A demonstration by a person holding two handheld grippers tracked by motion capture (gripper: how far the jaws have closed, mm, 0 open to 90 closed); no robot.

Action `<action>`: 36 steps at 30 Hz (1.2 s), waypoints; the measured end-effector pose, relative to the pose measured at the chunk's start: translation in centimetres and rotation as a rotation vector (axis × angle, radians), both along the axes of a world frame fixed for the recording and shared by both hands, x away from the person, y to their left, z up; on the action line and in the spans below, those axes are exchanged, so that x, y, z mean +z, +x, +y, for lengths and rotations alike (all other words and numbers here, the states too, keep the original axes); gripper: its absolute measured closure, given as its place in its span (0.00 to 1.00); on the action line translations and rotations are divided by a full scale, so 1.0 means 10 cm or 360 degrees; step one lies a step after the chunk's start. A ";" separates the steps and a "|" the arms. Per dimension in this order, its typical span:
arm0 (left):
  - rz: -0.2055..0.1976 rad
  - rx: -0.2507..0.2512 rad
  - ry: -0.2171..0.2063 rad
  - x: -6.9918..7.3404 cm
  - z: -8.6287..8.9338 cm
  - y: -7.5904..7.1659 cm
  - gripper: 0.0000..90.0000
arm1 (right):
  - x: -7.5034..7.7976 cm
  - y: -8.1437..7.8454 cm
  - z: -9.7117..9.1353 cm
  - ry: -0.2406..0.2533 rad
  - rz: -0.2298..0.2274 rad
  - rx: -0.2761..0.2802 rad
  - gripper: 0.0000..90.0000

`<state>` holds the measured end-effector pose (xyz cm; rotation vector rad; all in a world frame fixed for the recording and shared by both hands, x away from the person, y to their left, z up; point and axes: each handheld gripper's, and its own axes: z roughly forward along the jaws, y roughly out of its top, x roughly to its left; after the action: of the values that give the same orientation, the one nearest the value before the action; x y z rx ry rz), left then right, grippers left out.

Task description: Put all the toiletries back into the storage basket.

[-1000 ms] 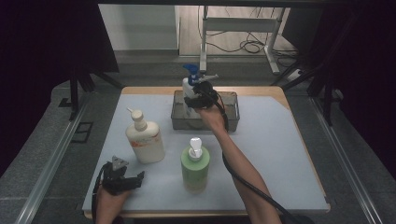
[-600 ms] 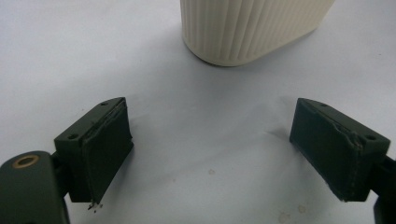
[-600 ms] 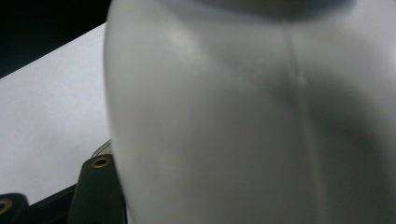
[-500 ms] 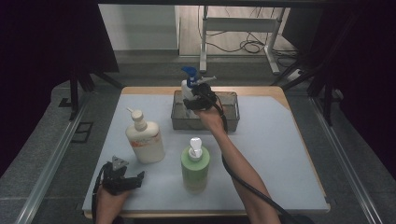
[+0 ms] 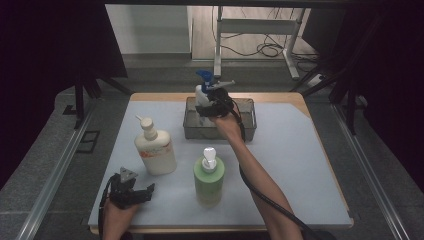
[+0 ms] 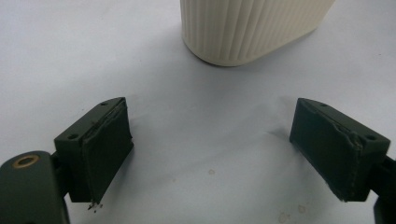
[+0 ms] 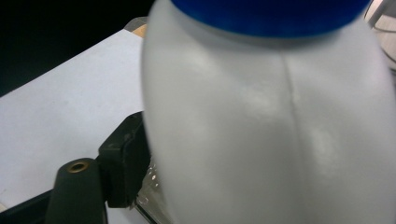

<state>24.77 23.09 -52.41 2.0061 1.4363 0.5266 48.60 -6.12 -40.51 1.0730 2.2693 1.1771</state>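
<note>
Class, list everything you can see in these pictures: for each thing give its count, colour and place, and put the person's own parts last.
Spray bottle: one, white with blue top, held over the bin at the far side.
Bin: one, clear grey, far middle of the table.
Pump bottle: one, cream, left of centre.
Green pump bottle: one, white pump, near middle.
Table: one, pale blue-grey top, wooden edge.
Left gripper: one, black, near left corner, open.
Right gripper: one, black, shut on the spray bottle.
Forearms: two, from the near edge.
</note>
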 end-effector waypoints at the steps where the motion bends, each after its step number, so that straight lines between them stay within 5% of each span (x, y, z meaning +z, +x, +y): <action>1: 0.0000 0.0000 0.0000 0.00 0.00 0.00 0.14 | 0.01 -0.01 0.00 -0.0008 -0.0015 0.0008 0.28; 14: 0.0000 -0.0001 -0.0001 0.00 0.00 0.00 0.14 | 0.02 -0.16 -0.17 0.0009 -0.0027 0.0066 0.21; 23: 0.0000 -0.0001 0.0001 0.00 0.00 0.00 0.14 | -0.11 -0.26 -0.30 0.0008 0.0044 0.0158 0.21; 36: 0.0002 -0.0001 0.0002 0.00 0.00 0.00 0.14 | -0.26 -0.30 -0.57 0.0015 0.0143 0.0158 0.47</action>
<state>24.76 23.09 -52.40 2.0085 1.4362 0.5262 45.60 -11.83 -43.12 1.0474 2.4134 1.2010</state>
